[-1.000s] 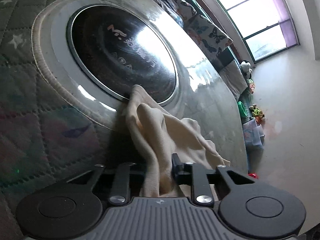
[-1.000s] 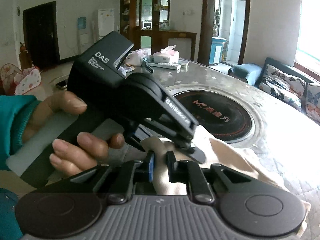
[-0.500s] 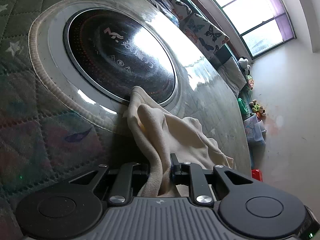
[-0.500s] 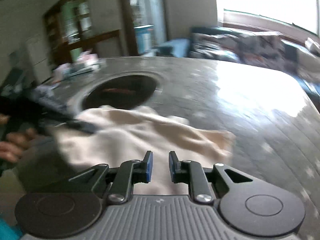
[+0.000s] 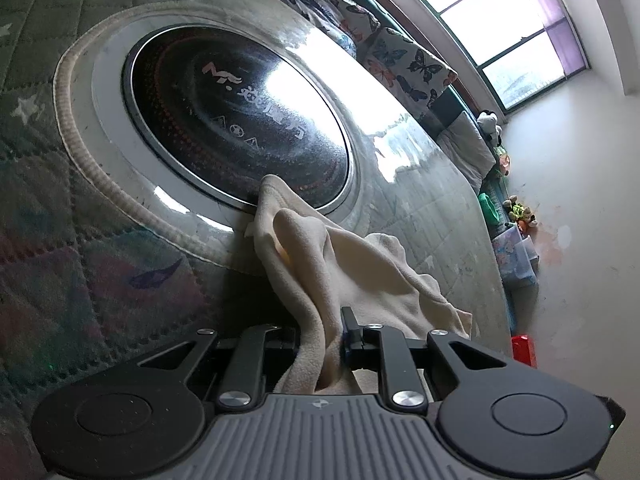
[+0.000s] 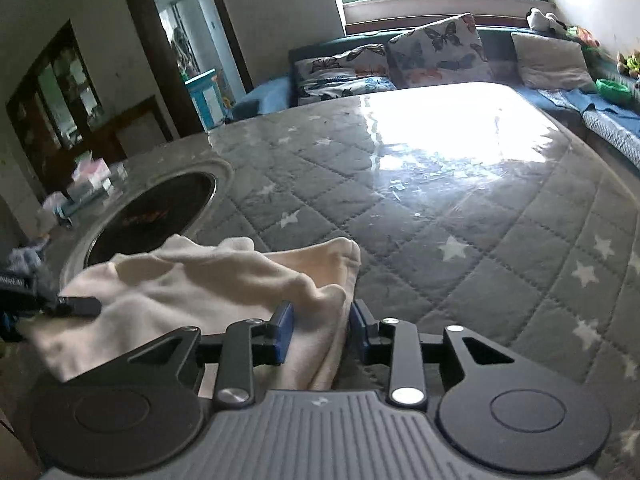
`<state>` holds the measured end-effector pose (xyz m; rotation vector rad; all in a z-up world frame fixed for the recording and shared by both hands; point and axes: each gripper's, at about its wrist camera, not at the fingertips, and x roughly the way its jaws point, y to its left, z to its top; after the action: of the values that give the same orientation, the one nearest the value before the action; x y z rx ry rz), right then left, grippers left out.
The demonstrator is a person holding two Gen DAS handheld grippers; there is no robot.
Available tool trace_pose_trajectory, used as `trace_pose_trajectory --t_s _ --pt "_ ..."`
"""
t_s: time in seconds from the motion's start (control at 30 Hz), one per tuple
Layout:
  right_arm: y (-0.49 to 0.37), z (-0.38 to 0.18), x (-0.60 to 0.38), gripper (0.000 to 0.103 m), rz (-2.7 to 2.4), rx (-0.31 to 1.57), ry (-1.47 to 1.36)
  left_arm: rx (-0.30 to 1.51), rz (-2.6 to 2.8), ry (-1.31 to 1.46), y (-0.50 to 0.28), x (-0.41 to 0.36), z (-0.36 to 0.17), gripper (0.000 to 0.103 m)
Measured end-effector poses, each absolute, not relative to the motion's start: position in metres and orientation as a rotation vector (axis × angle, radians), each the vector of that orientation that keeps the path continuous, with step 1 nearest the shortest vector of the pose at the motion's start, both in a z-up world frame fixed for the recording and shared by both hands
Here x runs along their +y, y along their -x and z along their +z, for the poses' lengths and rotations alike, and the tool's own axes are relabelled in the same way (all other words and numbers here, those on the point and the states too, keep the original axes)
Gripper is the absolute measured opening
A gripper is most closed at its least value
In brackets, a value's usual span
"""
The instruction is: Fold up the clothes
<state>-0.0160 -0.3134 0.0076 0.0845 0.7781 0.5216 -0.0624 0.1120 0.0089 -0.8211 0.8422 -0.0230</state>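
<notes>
A: Where does the cream garment (image 5: pixel 360 280) lie relative to the black glass cooktop (image 5: pixel 236 120)?

B: Your garment sits bunched on the quilted table (image 6: pixel 460 216), one corner lapping over the near rim of the cooktop and the rest trailing away from it toward your grippers. In the right wrist view the same garment (image 6: pixel 208 280) lies just beside the cooktop (image 6: pixel 152 216), on the side facing you.

A: Left hand-held gripper?

B: Your left hand-held gripper (image 5: pixel 322 338) is clamped on a fold of the garment; the fabric fills the narrow gap between its fingers and runs up from there toward the cooktop. From the right wrist view, its black tip (image 6: pixel 78 306) rests on the garment's edge nearest the cooktop.

A: Right hand-held gripper?

B: Your right hand-held gripper (image 6: pixel 318 332) stands partly spread, its blue pads (image 6: pixel 283 330) on either side of a raised fold. The left pad touches cloth; whether the right pad does, I cannot tell.

A: Beyond the cooktop?

B: Butterfly-print cushions (image 6: pixel 436 52) line a sofa, well apart from the garment.
</notes>
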Motion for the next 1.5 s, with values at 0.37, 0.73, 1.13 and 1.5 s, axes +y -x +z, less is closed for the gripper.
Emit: trace_pose_trajectory --t_s 0.37,0.73,1.13,1.5 --pt "0.025 0.022 -0.317 0.009 0.544 0.737 -0.163 0.839 -0.033 0.647 0.055 0.093 0.030 0.016" --pt "0.032 0.061 -0.347 0.009 0.487 0.600 -0.174 0.815 -0.125 0.481 0.012 0.036 0.066 0.016" --pt "0.005 0.081 -0.424 0.009 0.279 0.530 -0.162 0.842 -0.275 0.403 -0.052 -0.064 0.066 0.016" --pt "-0.025 0.057 -0.481 0.009 0.114 0.568 -0.163 0.931 -0.350 0.347 -0.090 -0.129 0.037 0.016"
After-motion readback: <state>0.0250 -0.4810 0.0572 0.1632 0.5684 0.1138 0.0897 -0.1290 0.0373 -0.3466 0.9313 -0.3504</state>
